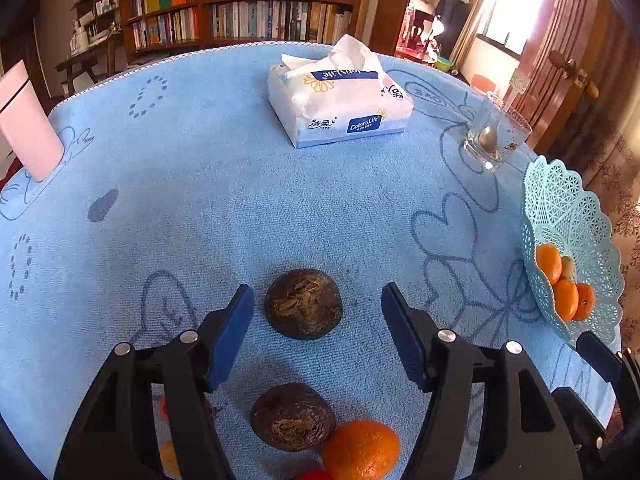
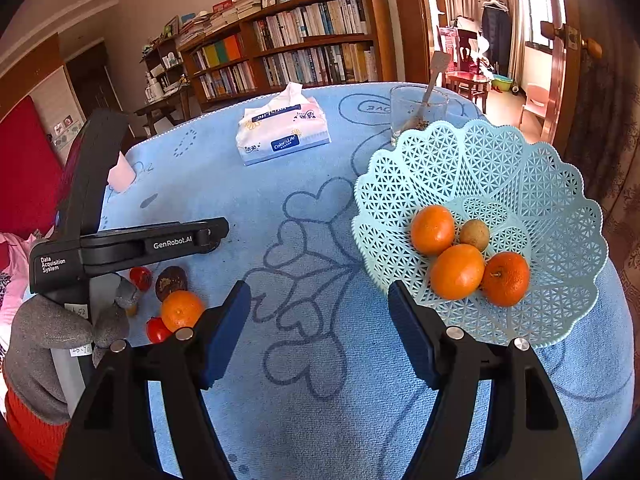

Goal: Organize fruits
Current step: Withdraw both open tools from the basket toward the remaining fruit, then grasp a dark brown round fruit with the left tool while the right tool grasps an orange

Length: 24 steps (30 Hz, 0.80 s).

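My left gripper (image 1: 316, 308) has its fingers released around a dark fruit (image 1: 303, 303) on the counter (image 1: 200, 208). My right gripper (image 2: 318, 320) is released too, beside the basket (image 2: 560, 208) holding three oranges (image 2: 457, 271).

Bright window (image 1: 516, 4) glare, sharp focus, fisheye-bent edges.

Two handheld black plastic rigs, each ending in a claw (image 1: 318, 300) with blue ribbed pads (image 1: 234, 334) and silver screws at the joints. The left claw (image 2: 212, 236) unit carries white "GenRobot.AI" and "Data Acquisition System" lettering, gripped by a grey knitted glove (image 2: 52, 332) above a red-orange sleeve (image 2: 36, 436).
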Each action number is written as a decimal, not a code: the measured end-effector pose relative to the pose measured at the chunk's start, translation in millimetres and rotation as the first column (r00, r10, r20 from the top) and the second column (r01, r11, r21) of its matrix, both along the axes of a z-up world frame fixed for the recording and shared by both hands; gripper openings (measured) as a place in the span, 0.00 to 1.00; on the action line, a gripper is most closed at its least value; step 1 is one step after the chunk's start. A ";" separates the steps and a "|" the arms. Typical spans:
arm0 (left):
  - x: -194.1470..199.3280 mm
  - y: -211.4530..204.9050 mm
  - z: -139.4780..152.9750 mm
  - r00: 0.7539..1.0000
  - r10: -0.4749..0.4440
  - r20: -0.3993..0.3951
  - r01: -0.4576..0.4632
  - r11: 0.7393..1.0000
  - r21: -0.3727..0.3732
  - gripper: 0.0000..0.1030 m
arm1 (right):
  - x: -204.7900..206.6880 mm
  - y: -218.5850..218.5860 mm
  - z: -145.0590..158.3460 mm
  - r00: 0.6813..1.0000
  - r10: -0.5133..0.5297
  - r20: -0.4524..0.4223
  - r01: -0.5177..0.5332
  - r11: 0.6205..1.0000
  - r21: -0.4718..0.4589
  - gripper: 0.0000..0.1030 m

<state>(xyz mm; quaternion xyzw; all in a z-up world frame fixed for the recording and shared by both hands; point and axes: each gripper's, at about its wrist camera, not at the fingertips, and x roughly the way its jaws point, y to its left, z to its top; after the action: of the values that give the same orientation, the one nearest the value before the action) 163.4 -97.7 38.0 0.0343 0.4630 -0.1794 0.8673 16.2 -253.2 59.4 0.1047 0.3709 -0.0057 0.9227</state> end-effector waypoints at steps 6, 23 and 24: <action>1.6 1.8 -5.7 0.999 0.032 0.001 -0.032 0.999 0.021 0.42 | 2.2 5.8 -5.5 1.000 0.021 -0.019 -0.020 1.000 0.017 0.70; -15.1 43.5 34.0 0.991 0.106 0.086 -0.099 0.992 -0.079 0.41 | 11.6 33.8 -13.3 0.993 0.107 -0.059 -0.104 0.993 0.050 0.70; -17.8 46.5 37.7 0.988 0.114 0.100 -0.106 0.991 -0.079 0.41 | 12.7 35.7 -14.4 0.991 0.116 -0.064 -0.112 0.992 0.057 0.70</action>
<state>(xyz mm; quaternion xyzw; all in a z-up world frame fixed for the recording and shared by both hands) 145.6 -51.2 75.8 -0.0138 0.4116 -0.1460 0.8995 28.9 -217.5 45.0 0.1076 0.4071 0.0534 0.9055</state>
